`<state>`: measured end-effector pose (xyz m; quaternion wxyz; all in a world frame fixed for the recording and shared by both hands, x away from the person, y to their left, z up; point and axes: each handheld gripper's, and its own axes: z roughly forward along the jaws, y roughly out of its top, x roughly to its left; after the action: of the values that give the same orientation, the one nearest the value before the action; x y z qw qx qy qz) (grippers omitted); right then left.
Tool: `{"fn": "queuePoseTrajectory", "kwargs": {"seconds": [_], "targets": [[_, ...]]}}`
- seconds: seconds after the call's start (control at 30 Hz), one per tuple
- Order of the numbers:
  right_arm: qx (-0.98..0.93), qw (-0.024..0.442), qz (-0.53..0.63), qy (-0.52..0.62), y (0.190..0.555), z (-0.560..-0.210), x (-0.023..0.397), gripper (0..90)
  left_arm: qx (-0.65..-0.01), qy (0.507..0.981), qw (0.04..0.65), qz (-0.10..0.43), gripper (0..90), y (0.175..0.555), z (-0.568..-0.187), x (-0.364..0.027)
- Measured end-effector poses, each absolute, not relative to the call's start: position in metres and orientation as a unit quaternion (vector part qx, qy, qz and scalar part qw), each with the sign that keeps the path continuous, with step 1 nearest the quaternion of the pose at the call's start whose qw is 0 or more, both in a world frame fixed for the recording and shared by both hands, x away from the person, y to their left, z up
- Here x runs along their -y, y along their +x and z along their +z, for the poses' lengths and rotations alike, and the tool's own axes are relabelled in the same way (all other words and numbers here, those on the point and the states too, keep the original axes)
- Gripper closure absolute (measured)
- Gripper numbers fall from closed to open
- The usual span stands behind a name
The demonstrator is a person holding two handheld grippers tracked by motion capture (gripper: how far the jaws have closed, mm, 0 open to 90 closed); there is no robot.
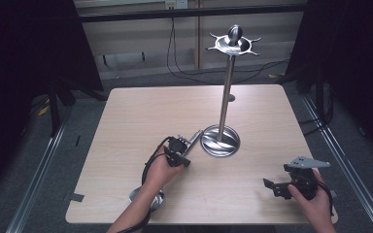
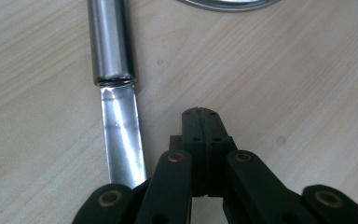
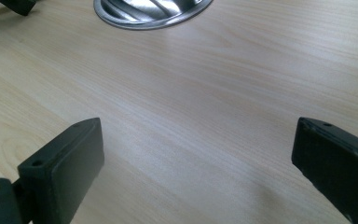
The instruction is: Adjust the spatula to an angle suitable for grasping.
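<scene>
A steel utensil lies on the wooden table (image 1: 141, 111). Its round handle (image 1: 196, 136) points at the base (image 1: 220, 141) of a tall steel stand, and its bowl end (image 1: 141, 196) rests near the front edge, partly under the person's left forearm. My left gripper (image 1: 185, 148) hovers over the utensil's shaft. In the left gripper view my left gripper (image 2: 200, 123) is shut with nothing in it, and the flat shaft (image 2: 121, 135) and handle (image 2: 111, 42) run just to its left. My right gripper (image 1: 273, 188) rests open at the front right; the open right gripper (image 3: 198, 140) spans bare wood.
The stand's pole (image 1: 226, 92) rises to a hooked top with a knob (image 1: 233, 42). The stand base (image 3: 151, 11) lies ahead of the right gripper, and the base rim (image 2: 228, 3) is just past the left one. Dark floor and cables surround the table.
</scene>
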<state>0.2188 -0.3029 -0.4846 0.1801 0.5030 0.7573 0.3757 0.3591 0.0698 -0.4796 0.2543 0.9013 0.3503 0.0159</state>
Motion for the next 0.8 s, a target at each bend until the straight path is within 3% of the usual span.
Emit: {"fn": "queuePoseTrajectory", "kwargs": {"seconds": [0.8], "targets": [[-0.757,0.181,0.380,0.500,0.220,-0.483,0.302,2.1,-0.402,0.883,0.242,0.023,89.0,0.382,-0.479,-0.090]]}}
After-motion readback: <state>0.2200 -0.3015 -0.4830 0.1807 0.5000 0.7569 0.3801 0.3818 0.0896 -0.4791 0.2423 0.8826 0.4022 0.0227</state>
